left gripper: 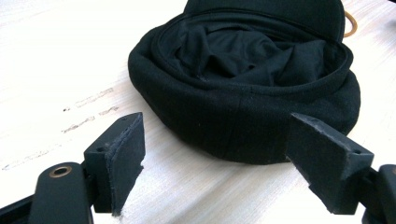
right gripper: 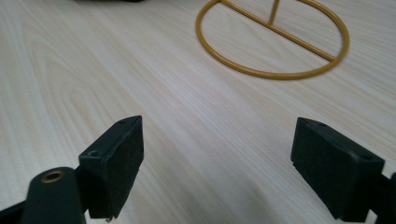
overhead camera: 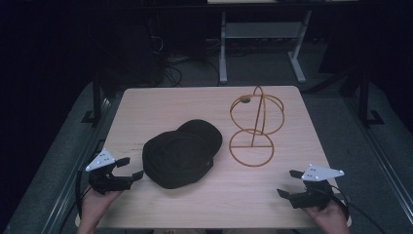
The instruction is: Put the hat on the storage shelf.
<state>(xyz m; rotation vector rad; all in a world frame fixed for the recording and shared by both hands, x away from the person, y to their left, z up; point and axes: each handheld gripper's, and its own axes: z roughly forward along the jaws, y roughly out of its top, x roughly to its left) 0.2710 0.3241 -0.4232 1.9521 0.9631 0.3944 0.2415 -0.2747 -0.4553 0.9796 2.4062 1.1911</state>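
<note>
Grip matters most here: the left gripper (overhead camera: 130, 168), jaws spread and empty, faces the black fabric cap (overhead camera: 181, 152) lying mid-tabletop, and should probably pinch its thick rolled band rather than the loose crown. The right gripper (overhead camera: 288, 183), also spread and empty, sits near the front edge of the pale wooden tabletop (overhead camera: 160, 105), with bare wood between it and the gold wire hat stand (overhead camera: 254, 127).
</note>
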